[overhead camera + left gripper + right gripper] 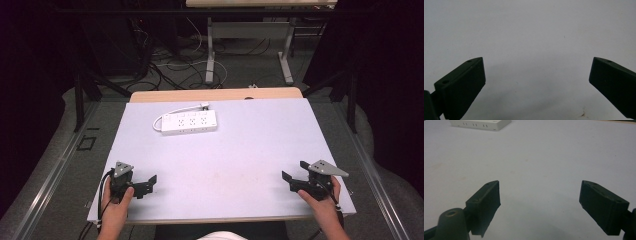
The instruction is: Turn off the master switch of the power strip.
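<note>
I'm holding my left gripper (148,183) at the near-left corner of the table (240,150), jaws spread wide, pinching nothing; in the left gripper view (537,75) there's just bare white surface lying between them. My right gripper (292,170) is sitting at the near-right corner, jaws also spread wide and pinching nothing, and both grippers are pointing inward toward the middle of the table. My left hand (117,207) and right hand (320,200) are wrapping the handles near the front edge. The power strip (189,122) is lying flat toward the far side, left of centre, well apart from both grippers: ahead and slightly right of the left one, ahead and far left of the right one. Its white cord (172,112) is looping round its left end and running along its far side to the plug (204,105). In the right gripper view the power strip (480,123) is showing at the top left, well beyond the jaws (540,195). Nothing is touching it.
</note>
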A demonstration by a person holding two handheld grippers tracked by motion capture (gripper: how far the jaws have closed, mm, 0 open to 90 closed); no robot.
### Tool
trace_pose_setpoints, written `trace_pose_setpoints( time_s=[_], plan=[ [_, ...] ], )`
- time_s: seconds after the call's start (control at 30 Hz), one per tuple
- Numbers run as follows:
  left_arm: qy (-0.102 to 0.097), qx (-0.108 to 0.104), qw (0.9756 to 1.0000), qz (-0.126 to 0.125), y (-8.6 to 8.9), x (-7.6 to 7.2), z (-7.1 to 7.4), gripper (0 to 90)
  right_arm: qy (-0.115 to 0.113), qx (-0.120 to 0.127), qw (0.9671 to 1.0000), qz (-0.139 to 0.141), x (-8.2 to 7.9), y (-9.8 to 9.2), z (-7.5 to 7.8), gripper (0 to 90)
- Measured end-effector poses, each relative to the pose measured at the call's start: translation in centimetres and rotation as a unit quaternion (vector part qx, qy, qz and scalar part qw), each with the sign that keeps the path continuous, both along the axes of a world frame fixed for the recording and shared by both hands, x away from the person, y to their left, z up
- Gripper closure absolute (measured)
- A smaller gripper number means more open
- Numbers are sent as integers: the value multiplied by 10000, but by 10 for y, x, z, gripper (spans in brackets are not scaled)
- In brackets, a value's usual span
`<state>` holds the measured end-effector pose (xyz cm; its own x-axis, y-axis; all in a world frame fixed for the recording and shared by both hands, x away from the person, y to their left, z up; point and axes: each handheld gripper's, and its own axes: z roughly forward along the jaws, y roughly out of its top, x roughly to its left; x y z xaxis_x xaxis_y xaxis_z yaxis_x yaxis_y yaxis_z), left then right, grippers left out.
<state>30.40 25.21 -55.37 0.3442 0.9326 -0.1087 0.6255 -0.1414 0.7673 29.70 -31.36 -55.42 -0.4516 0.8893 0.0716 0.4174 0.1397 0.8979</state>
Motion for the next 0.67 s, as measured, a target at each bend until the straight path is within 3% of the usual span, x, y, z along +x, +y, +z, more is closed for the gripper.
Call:
trace_pose_setpoints(
  time_s=[0.67],
  plan=[
    [65,-70,10000,17,3,2,-1,12,58,40,10000,-14,2,0,-2,162]
  ],
)
